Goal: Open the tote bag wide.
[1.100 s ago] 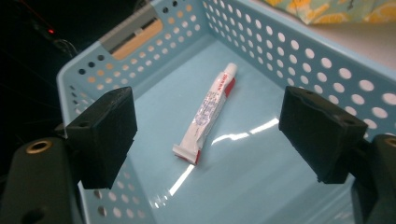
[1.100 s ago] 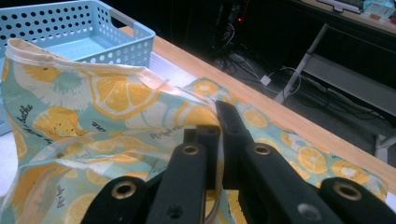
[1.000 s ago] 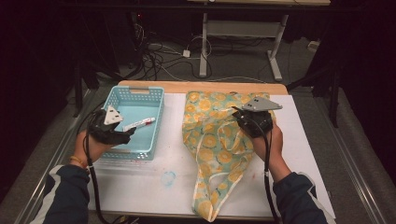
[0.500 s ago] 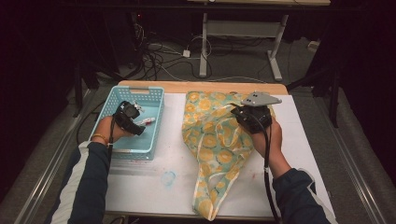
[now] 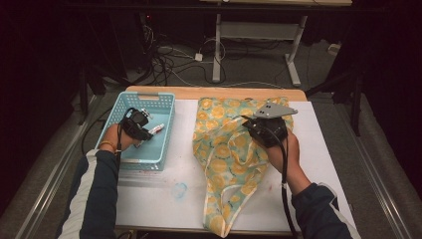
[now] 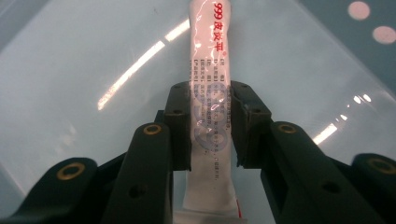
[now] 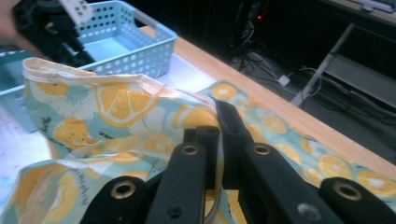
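Note:
A white tube with red print (image 5: 157,128) (image 6: 208,51) lies on the floor of a light blue basket (image 5: 149,97). My left gripper (image 5: 143,131) (image 6: 210,116) reaches down into the basket. Its jaws have just been closing, and the pads now press on both sides of the tube. A lemon-print cloth bag (image 5: 224,154) (image 7: 116,102) lies spread over the white table. My right gripper (image 5: 248,124) (image 7: 218,122) is shut on a raised fold of the cloth at the bag's upper middle and holds that edge up.
The basket (image 7: 121,56) stands at the table's left rear, near the wooden back edge (image 5: 219,92). A faint blue ring mark (image 5: 180,189) sits on the white table top. Cables and desk legs lie on the dark floor beyond.
My left hand moved from the basket's left rim rightwards and down into the basket, and its jaws closed around the white tube. The right gripper and the cloth stayed as they were.

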`<state>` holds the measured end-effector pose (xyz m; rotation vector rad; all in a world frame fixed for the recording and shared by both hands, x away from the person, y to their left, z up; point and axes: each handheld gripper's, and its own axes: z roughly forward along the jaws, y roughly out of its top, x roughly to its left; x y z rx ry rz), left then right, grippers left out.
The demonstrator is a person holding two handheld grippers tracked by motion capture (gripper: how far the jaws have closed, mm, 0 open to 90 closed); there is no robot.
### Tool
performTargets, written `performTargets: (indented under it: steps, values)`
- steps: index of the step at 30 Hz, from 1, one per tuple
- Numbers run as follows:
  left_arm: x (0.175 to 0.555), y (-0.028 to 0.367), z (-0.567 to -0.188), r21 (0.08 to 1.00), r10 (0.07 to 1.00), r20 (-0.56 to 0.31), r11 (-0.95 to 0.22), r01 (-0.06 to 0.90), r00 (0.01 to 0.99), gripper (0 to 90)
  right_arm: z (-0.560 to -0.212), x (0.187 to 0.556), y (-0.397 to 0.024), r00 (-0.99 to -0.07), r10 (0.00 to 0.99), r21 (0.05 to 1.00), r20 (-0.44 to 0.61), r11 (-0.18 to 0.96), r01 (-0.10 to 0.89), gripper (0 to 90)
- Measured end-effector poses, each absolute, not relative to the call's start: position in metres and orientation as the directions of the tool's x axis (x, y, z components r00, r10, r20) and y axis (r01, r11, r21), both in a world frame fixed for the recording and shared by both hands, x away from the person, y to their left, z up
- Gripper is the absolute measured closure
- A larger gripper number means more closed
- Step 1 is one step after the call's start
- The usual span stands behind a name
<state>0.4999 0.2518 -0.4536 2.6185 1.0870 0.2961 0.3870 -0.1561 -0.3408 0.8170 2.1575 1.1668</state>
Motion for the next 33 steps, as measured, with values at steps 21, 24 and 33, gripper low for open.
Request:
performTargets:
  steps: [21,24,33]
  values:
    - [0.435,0.266,-0.408,0.663,0.739,0.156,-0.570,0.485,0.655,70.0,-0.332,0.392,-0.104,-0.675,0.707,0.845,-0.210,0.479,0.239,89.9]
    - [0.416,0.263,-0.400,0.738,0.734,0.135,-0.523,0.427,0.666,70.0,-0.334,0.399,-0.103,-0.661,0.718,0.842,-0.218,0.481,0.245,90.0]
    - [0.369,0.236,-0.387,0.792,0.674,0.176,-0.530,0.303,0.718,70.0,-0.341,0.412,-0.109,-0.643,0.739,0.842,-0.203,0.467,0.270,90.0]
